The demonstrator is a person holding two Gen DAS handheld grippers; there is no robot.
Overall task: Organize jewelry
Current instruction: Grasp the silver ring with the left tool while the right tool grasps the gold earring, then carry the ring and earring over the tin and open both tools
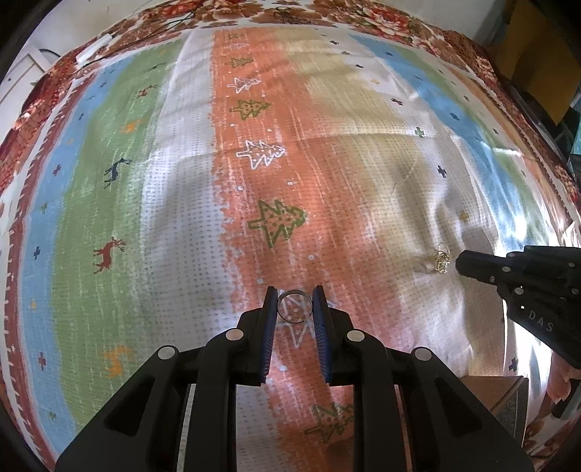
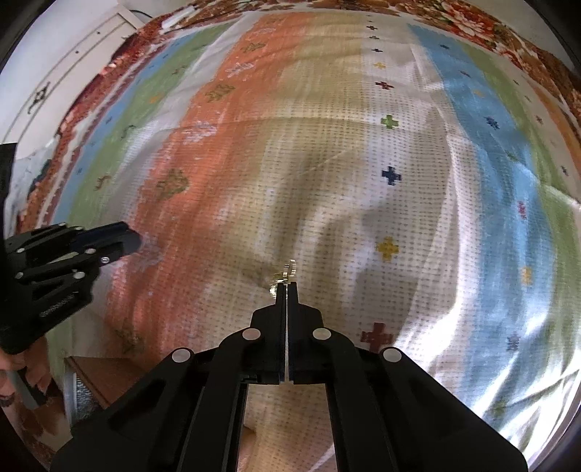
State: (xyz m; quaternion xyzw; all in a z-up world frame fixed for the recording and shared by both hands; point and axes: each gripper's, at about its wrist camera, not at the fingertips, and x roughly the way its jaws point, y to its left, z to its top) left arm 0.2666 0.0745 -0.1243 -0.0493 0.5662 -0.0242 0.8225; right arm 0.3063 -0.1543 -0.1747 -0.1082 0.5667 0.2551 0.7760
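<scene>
This looks like a home bedroom. A striped printed cloth (image 1: 254,181) with trees and reindeer lies over a floral bedspread (image 1: 363,14). At far left stands a white panelled cupboard (image 2: 72,61) against the wall.

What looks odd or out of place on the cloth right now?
Nothing is damaged or spilled. The cloth is creased and rumpled. The gold jewelry is a tangled clump at the right tool, so what it is stays unclear.

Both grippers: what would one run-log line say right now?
left gripper: shut on ring | right gripper: shut on gold jewelry | surface: patterned cloth | box: at cloth edge
</scene>
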